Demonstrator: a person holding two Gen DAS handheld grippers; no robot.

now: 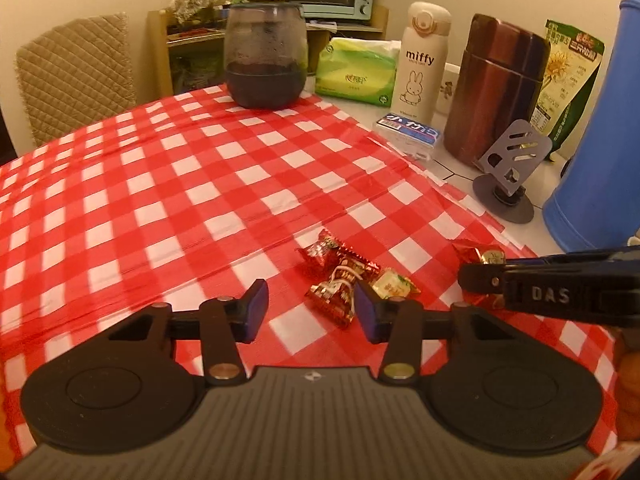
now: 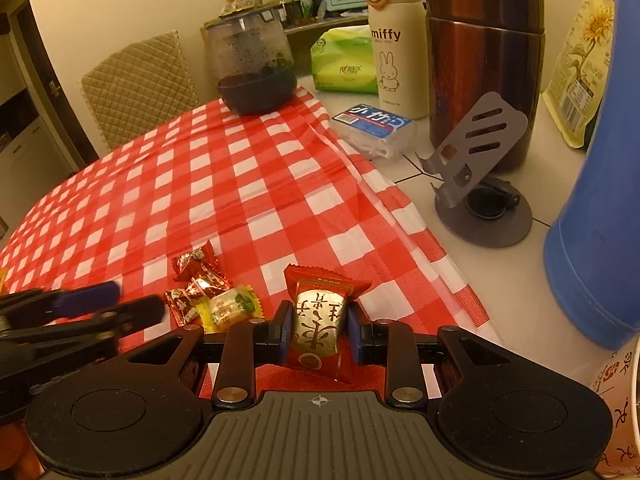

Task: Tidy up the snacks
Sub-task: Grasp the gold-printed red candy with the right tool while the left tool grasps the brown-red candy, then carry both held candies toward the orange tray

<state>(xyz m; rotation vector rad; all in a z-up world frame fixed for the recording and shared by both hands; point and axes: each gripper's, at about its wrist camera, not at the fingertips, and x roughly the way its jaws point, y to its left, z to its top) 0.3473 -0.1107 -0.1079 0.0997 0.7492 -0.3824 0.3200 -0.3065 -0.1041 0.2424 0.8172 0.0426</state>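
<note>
Right wrist view: the right tool (image 2: 316, 330) clamps a red-and-gold candy (image 2: 318, 320) between its pads, raised above the checked cloth (image 2: 248, 184).
Left tool (image 1: 311, 306): jaws parted, nothing between them.
Candy pile (image 1: 344, 276): on the cloth just ahead of the left tool's right finger (image 1: 370, 314).
Table (image 2: 500, 280): white, bare right of the cloth.

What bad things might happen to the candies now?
1. The right gripper pinches the red and gold candy only by its sides; it might slip or get squashed.
2. The left gripper is open right beside the small candy pile; closing there could grab several at once or push them apart.
3. Both grippers are close together and could bump.
</note>
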